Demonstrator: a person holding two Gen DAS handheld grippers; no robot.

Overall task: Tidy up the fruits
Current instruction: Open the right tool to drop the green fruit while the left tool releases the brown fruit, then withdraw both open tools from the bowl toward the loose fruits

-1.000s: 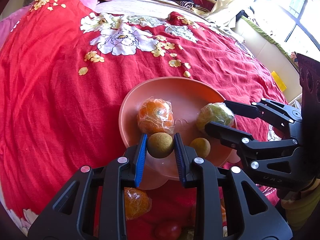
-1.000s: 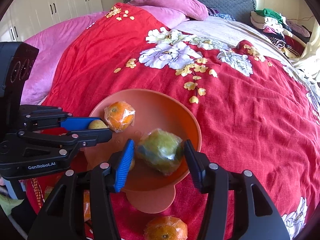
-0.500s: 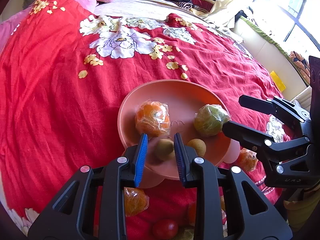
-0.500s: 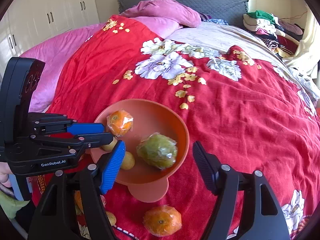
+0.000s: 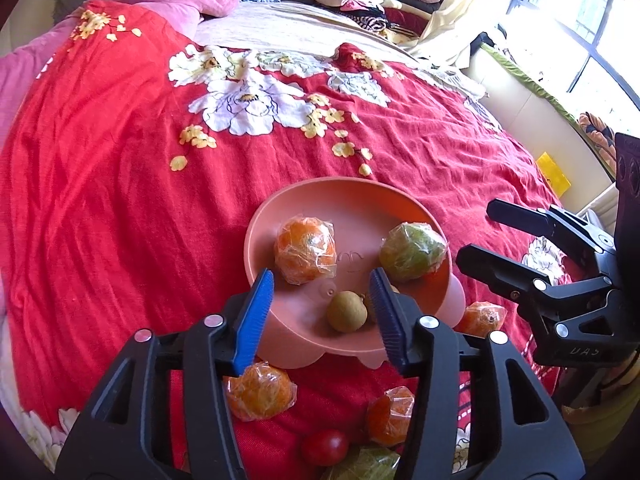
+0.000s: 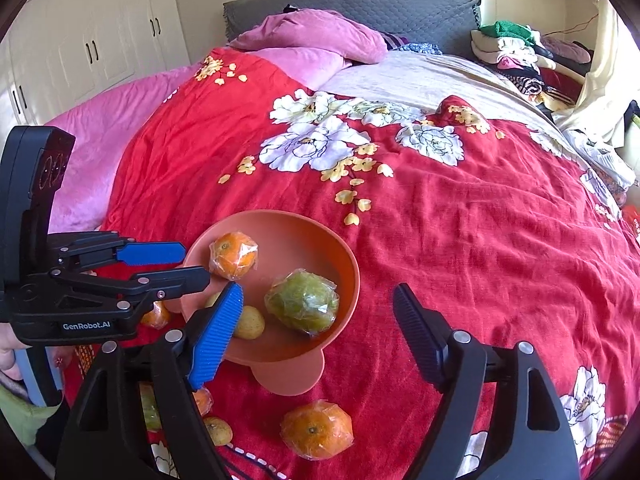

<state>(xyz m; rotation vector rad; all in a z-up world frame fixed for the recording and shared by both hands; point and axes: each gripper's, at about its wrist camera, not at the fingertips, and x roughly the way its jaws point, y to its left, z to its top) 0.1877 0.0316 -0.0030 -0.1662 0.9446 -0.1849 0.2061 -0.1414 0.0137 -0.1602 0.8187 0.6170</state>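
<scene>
Lower center of the left view: left gripper (image 5: 322,312) just let go, jaws wide, small brown fruit (image 5: 347,311) now in the bowl (image 5: 344,190). Right gripper (image 6: 318,320) also released, green fruit (image 6: 304,306) dropped in w/ it. More fruit left outside.

We see the left gripper (image 5: 322,316) as black plastic with ribbed blue pads (image 5: 256,318) on both fingers and round silver screws (image 5: 212,321) on the frame. Its side reads "GenRobot.AI" in white, on a tall black housing (image 6: 38,196) with small round holes. The right gripper (image 6: 318,334) is the same black build, one ribbed blue pad (image 6: 218,330), one dark finger (image 6: 418,338), silver screws. Bare skin of the left hand (image 6: 8,356) shows.
</scene>
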